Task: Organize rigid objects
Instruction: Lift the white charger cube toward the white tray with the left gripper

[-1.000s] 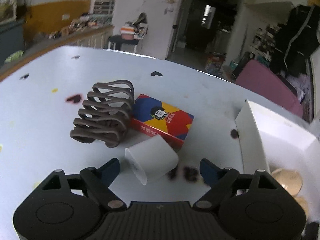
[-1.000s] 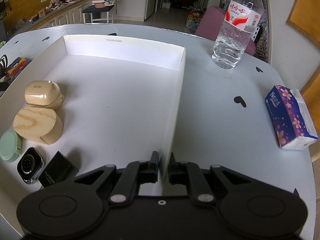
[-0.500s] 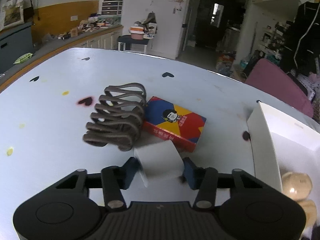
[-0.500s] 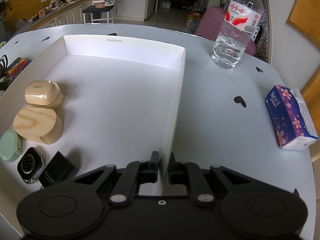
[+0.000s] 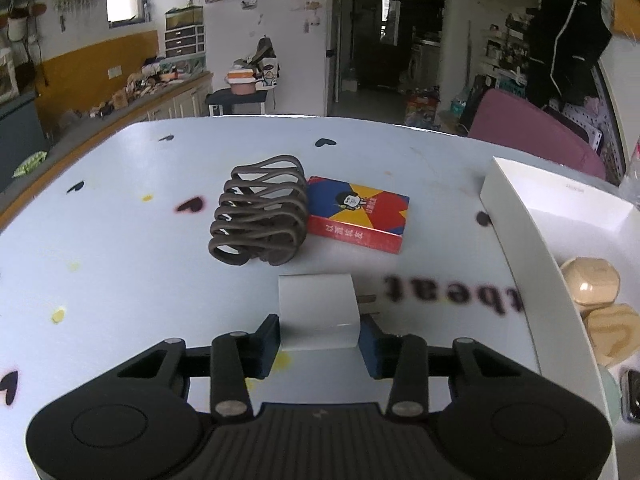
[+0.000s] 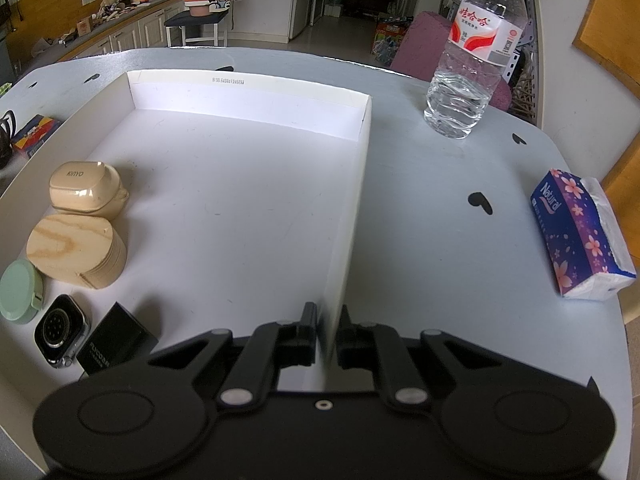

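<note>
On the pale table (image 5: pixel 120 248), well short of its left edge, the left gripper (image 5: pixel 318 344) is closing its jaws on a white cup (image 5: pixel 316 312) bound for the white tray (image 6: pixel 240 184), whose right wall the right gripper (image 6: pixel 326 332) pinches shut, apparently to steady it.

White block (image 5: pixel 316 312) sits on the worktop (image 5: pixel 120 264), near the brown wavy rack (image 5: pixel 260 210) and colorful card box (image 5: pixel 358 212).

Each wrist view looks forward and down over the counter (image 5: pixel 120 272) at close range; both show the tray (image 6: pixel 348 216).
</note>
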